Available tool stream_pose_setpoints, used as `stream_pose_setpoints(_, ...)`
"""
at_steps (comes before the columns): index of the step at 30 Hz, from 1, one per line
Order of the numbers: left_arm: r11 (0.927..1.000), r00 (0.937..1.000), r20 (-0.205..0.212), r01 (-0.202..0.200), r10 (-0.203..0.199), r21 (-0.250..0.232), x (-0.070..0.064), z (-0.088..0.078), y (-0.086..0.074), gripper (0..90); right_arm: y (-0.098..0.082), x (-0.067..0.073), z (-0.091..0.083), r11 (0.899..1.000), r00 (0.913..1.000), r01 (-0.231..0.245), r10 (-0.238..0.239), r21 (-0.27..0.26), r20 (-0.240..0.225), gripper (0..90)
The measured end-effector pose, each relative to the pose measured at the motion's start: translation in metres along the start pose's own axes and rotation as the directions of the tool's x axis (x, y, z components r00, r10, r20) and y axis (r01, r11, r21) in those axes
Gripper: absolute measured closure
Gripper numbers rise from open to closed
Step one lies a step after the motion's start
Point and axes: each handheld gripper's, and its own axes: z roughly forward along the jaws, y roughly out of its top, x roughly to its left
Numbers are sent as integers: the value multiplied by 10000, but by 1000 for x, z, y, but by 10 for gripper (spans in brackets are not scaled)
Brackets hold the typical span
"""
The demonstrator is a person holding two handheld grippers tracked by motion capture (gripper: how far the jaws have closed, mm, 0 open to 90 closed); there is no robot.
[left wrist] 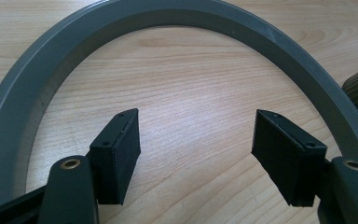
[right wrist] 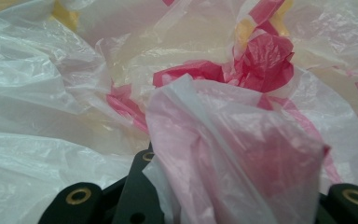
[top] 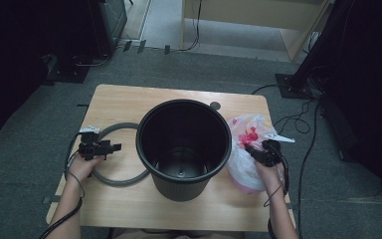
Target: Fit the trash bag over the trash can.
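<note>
A tall black bucket [top: 183,149] stands upright in the middle of the wooden table [top: 129,102]. A grey plastic ring [top: 110,175] lies flat to its left, partly tucked behind the bucket. My left gripper [top: 117,147] hovers over the ring's inside, open, with bare wood between its pads [left wrist: 121,151]; the ring [left wrist: 135,21] arches around them. Right of the bucket lies a crumpled white and pink plastic bag [top: 246,152]. My right gripper [top: 248,148] is shut on a fold of that bag [right wrist: 233,154], which drapes over and hides its jaws.
The table's right edge is close beside the bag. Cables [top: 298,122] trail across the grey carpet to the right. Dark stands and equipment flank the table at both sides, and a light wooden unit [top: 258,20] stands beyond it.
</note>
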Motion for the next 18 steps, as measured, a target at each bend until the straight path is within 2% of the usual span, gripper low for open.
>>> stream_pose_setpoints(2,10000,10000,6,35,-35,-28,-1,1,0,327,3,1,-2,10000,10000,-25,25,-39,-48,778)
stream_pose_setpoints(11,9994,9996,-125,-265,268,204,-3,3,-4,326,17,9,-11,10000,9997,-70,69,-31,-239,777)
stream_pose_setpoints(14,9998,9999,-31,-105,106,158,-3,4,-4,326,21,9,-14,9999,9994,-154,155,43,-297,776)
stream_pose_setpoints(18,9995,9997,-26,-229,230,204,-4,5,-5,326,26,11,-18,9999,9994,-145,145,12,-300,775)
